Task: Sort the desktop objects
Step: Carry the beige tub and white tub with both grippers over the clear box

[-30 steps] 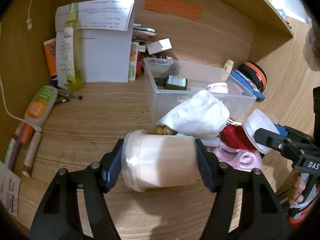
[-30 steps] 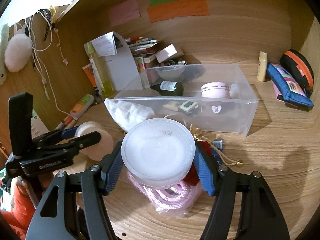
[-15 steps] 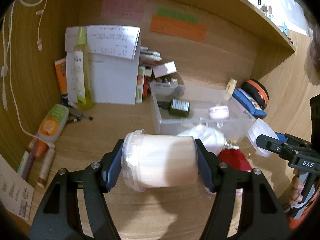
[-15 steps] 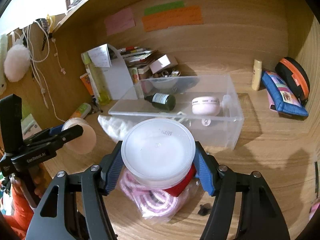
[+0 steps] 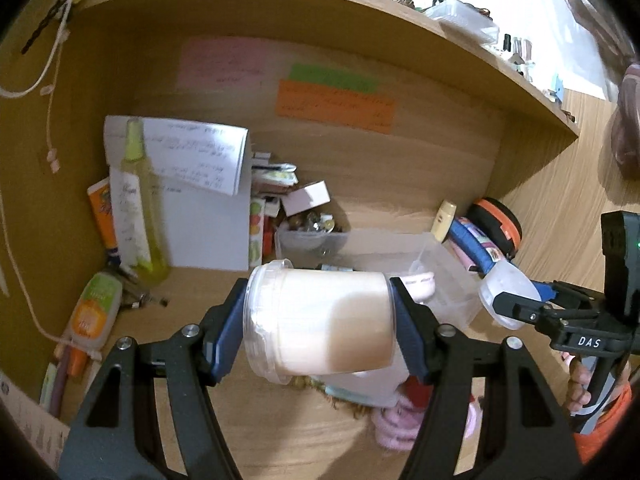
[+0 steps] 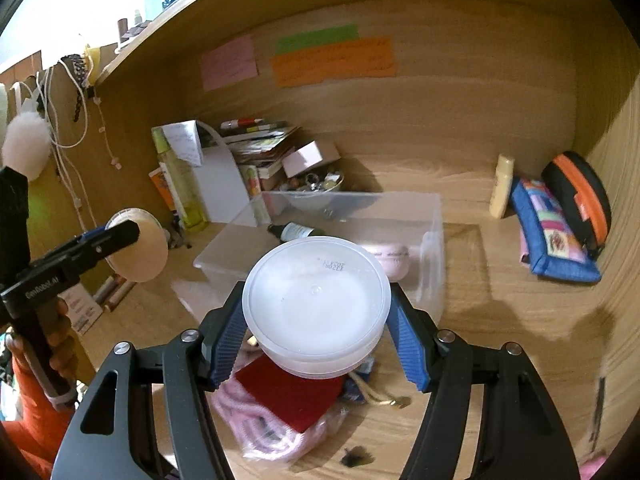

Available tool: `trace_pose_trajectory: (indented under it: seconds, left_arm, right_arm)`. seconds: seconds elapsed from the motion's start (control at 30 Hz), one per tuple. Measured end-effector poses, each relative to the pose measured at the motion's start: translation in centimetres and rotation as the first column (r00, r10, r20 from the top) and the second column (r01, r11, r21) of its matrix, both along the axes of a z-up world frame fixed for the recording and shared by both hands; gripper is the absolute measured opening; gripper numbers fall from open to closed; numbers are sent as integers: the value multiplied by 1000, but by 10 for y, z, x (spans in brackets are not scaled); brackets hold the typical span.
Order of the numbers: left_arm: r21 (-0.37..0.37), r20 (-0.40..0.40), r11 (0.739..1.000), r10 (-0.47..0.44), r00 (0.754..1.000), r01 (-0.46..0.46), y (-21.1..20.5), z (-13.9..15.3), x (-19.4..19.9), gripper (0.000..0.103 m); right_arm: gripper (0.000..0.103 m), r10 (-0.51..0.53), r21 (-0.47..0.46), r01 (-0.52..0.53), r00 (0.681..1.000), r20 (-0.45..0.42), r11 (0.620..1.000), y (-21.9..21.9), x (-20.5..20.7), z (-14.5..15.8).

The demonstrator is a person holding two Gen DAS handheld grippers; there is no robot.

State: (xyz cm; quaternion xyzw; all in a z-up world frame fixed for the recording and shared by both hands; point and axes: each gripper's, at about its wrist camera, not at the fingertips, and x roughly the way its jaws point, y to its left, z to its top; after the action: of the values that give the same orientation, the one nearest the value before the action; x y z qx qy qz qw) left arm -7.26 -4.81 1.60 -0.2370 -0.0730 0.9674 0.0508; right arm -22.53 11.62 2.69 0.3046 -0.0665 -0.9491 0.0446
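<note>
My left gripper point(image 5: 320, 320) is shut on a cream-coloured translucent tub point(image 5: 320, 324), held on its side above the desk. My right gripper point(image 6: 316, 320) is shut on the tub's round translucent lid point(image 6: 316, 304), held flat side up. In the right wrist view the tub point(image 6: 138, 252) hangs at the left. In the left wrist view the lid point(image 5: 506, 300) is at the right. Behind both stands a clear plastic box point(image 6: 432, 248) with a dark bottle point(image 6: 298, 232) and a pink round case point(image 6: 394, 260) inside. The tub hides part of the box point(image 5: 452, 276).
Beneath the grippers lie a bag of pink cord point(image 6: 256, 420) and a red flat thing point(image 6: 292, 392). A blue pouch point(image 6: 552, 240), a black-orange case point(image 6: 580, 196) and a small cream bottle point(image 6: 502, 188) sit at the right. A yellow spray bottle point(image 5: 136, 208), papers and tubes fill the left corner under a shelf point(image 5: 360, 12).
Both grippers have risen with the tub and the lid still held. The desk heap has dropped lower in both views, and the shelf has come into sight.
</note>
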Motion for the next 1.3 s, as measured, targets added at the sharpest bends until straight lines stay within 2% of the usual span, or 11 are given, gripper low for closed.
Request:
trace_pose_trajectory:
  seconds: [0.27,0.67,1.0,1.3]
  left_arm:
    - [13,-6,999,-36,999,36,7,12,-27,66]
    - [23,17,994,-107,994,106,24,10,-68,66]
    - [32,108,989,-144,984,142,23,-13,-108,66]
    - [-5,155,976,-213,965,216,36,-34,-124,66]
  right_arm:
    - [63,-10,22,10,1000,-7,1000,15,-19,9]
    - [63,-22,42,21,999,27,999,32,-55,1]
    - [63,-15,43,11,995,95,999,38,-96,-20]
    - [63,8,47,-16,988,153,999,28,-126,-43]
